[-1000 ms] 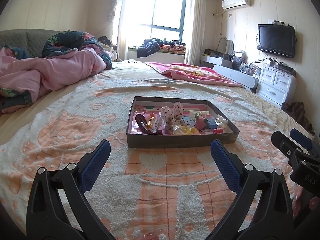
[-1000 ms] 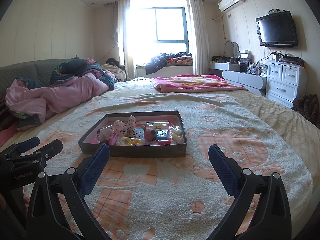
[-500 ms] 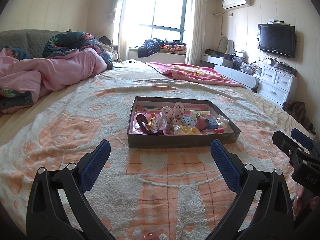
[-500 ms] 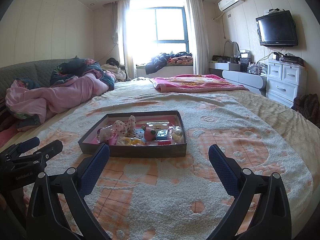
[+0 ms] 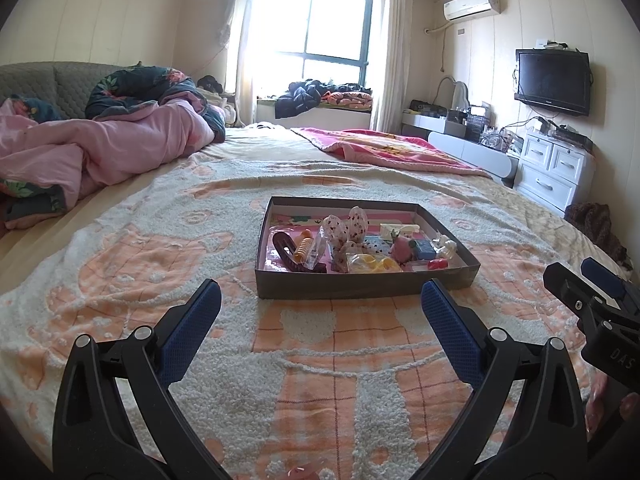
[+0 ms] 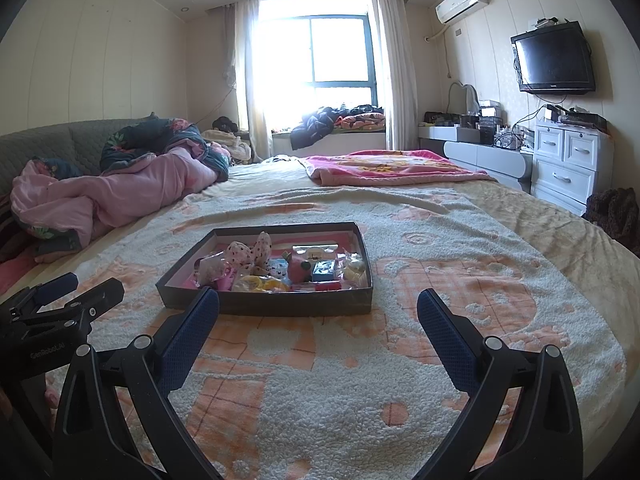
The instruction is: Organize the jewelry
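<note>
Centrally, the tray lies long axis left-right on open blanket; left gripper and right gripper hover spread, empty.

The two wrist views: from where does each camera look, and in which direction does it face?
Left wrist view: sits on the left tool, low over the bed blanket, facing the tray and the window; its own open fingers show, and the right tool at the right edge.
Right wrist view: sits on the right tool, facing the same way; its open fingers show, and the left tool at the left edge.
Shared: tray, blanket, window, television.
</note>
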`<move>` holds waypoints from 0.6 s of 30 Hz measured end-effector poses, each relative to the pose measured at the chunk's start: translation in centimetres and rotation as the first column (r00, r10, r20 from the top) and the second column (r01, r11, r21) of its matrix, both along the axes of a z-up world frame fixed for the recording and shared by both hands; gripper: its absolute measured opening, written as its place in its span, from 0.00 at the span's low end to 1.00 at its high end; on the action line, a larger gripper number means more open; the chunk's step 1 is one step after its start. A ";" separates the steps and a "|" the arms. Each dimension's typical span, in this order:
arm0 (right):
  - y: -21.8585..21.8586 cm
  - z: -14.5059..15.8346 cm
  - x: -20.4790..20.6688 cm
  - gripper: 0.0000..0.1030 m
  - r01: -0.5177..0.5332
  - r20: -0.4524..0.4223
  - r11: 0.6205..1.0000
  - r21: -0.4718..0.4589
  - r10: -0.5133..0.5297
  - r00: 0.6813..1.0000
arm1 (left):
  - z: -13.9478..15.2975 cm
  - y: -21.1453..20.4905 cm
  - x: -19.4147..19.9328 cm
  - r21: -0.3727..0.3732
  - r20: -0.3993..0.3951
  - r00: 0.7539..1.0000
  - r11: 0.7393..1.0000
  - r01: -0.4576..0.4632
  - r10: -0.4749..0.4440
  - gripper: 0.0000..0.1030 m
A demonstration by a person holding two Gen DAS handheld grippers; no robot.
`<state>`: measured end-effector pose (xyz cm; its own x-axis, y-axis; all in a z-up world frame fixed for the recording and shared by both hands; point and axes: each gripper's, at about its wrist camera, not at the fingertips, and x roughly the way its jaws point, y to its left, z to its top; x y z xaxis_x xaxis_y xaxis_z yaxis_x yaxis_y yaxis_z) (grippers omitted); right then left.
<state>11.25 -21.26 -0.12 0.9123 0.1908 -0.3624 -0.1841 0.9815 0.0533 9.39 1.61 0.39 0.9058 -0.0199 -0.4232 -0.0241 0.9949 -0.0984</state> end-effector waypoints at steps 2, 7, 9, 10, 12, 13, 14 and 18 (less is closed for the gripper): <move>-0.1 -0.1 0.0 0.94 0.001 -0.001 1.000 0.000 -0.001 1.000 | 0.0 -0.2 -0.1 0.004 0.003 1.000 1.000 -0.002 0.002 0.89; -0.1 -0.1 0.0 0.94 0.000 -0.001 1.000 0.000 0.000 1.000 | -0.1 -0.2 -0.1 0.006 0.008 1.000 1.000 -0.006 0.006 0.89; 0.0 0.0 0.0 0.94 -0.001 -0.004 1.000 -0.002 0.001 1.000 | -0.1 -0.2 0.0 0.010 0.018 1.000 1.000 -0.007 0.007 0.89; 0.0 0.0 0.0 0.94 0.000 -0.003 1.000 -0.002 0.000 1.000 | -0.1 -0.4 -0.1 0.013 0.019 1.000 1.000 -0.009 0.008 0.89; 0.1 0.0 0.1 0.94 -0.001 -0.004 1.000 -0.001 0.001 1.000 | -0.1 -0.2 -0.1 0.001 0.018 1.000 1.000 -0.005 0.005 0.89; 0.0 0.0 0.0 0.94 0.000 -0.005 1.000 -0.002 0.000 1.000 | -0.1 -0.3 -0.2 0.006 0.020 1.000 1.000 -0.005 0.005 0.89; 0.1 0.0 0.0 0.94 0.000 -0.006 1.000 -0.001 0.000 1.000 | -0.1 -0.3 -0.3 0.015 0.029 0.999 1.000 -0.014 0.013 0.89; 0.2 -0.1 0.2 0.94 0.001 -0.012 1.000 0.001 -0.001 1.000 | 0.0 -0.3 -0.5 0.029 0.049 0.998 0.999 -0.043 0.042 0.89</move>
